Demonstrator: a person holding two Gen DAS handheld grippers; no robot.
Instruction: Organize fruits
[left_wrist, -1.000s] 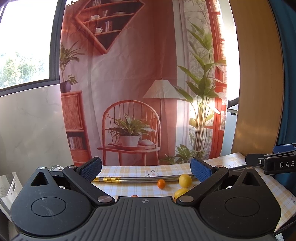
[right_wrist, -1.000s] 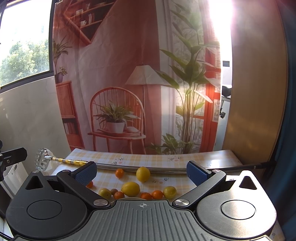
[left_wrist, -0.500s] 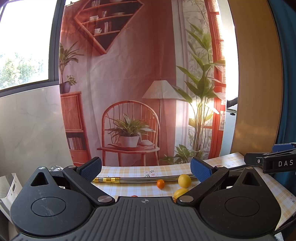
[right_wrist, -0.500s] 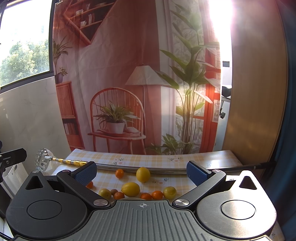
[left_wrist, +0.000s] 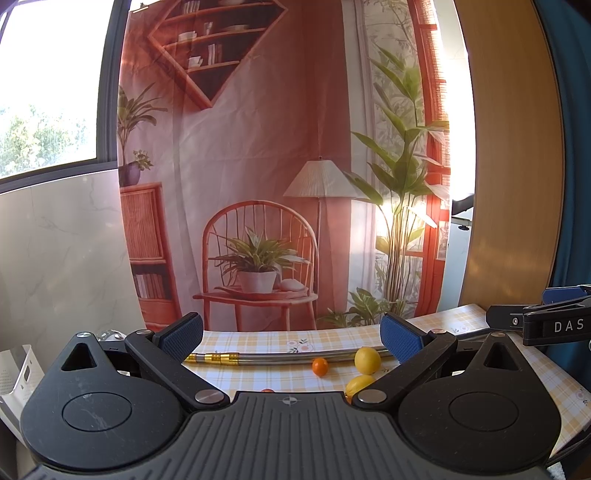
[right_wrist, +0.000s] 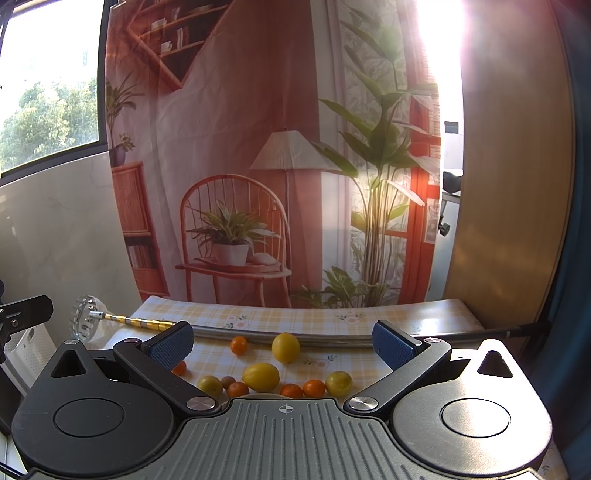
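Note:
Several fruits lie on a yellow checked tablecloth (right_wrist: 325, 317). In the right wrist view a lemon (right_wrist: 285, 347) and a small orange (right_wrist: 238, 345) sit by a metal rod, with a bigger lemon (right_wrist: 260, 377), small oranges (right_wrist: 313, 388) and yellow-green fruits (right_wrist: 338, 383) nearer. My right gripper (right_wrist: 282, 341) is open above them, holding nothing. In the left wrist view I see a lemon (left_wrist: 367, 360), an orange (left_wrist: 320, 367) and a second lemon (left_wrist: 359, 384) partly hidden. My left gripper (left_wrist: 291, 332) is open and empty, to the left of the fruits.
A long metal rod (right_wrist: 280, 335) with a gold section and a clear round head (right_wrist: 84, 322) lies across the table's far side. A printed room backdrop (right_wrist: 258, 166) hangs behind. A white bin (left_wrist: 18, 373) stands off the left edge. The other gripper's tip (left_wrist: 543, 323) shows at right.

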